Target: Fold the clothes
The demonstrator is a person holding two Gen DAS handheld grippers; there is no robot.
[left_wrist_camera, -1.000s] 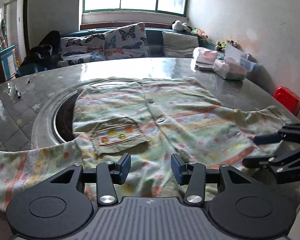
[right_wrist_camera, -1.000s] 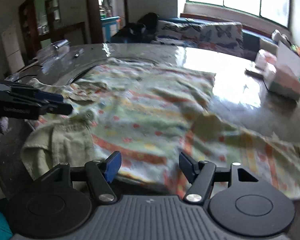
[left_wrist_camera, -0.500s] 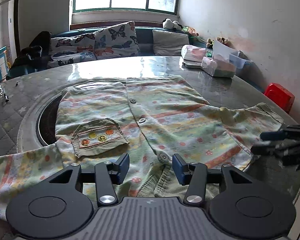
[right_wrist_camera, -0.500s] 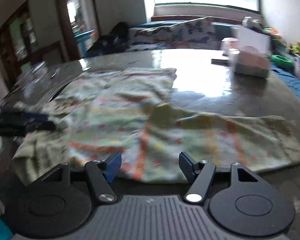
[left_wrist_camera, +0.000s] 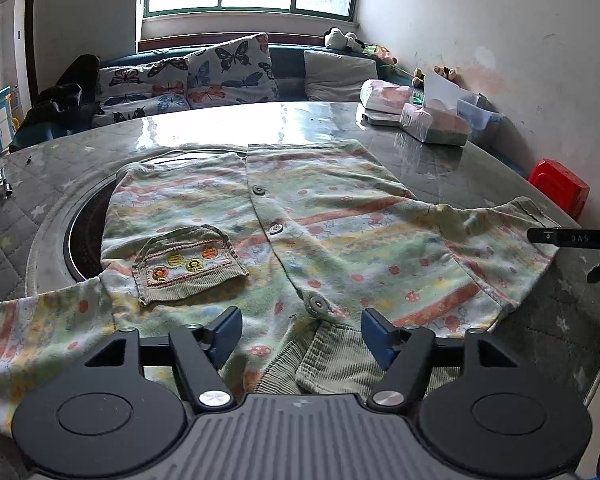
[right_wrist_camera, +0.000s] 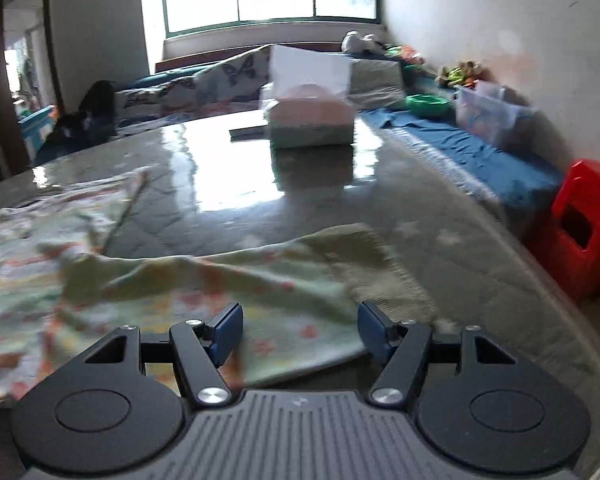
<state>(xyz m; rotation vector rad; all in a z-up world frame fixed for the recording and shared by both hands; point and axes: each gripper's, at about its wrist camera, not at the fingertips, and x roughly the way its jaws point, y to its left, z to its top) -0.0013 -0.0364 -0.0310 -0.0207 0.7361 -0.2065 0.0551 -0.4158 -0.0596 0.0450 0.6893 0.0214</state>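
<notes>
Beneath the opening left claw (left_wrist_camera: pixel 302 330), apparently untouched, lies the shirt (left_wrist_camera: pixel 300 232).

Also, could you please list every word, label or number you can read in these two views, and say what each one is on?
"DAS": white letters on the black finger of the right tongs, at the right edge of the left wrist view; further letters are cut off.
Pink and green plastic-wrapped tissue pack: any print is too blurred to read.
Pastel striped button-up baby top: pictures only, no words.

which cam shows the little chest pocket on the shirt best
The left wrist view: the pocket lies sharp and whole on the spread shirt. The right wrist view shows only a blurred sleeve, no pocket.
</notes>
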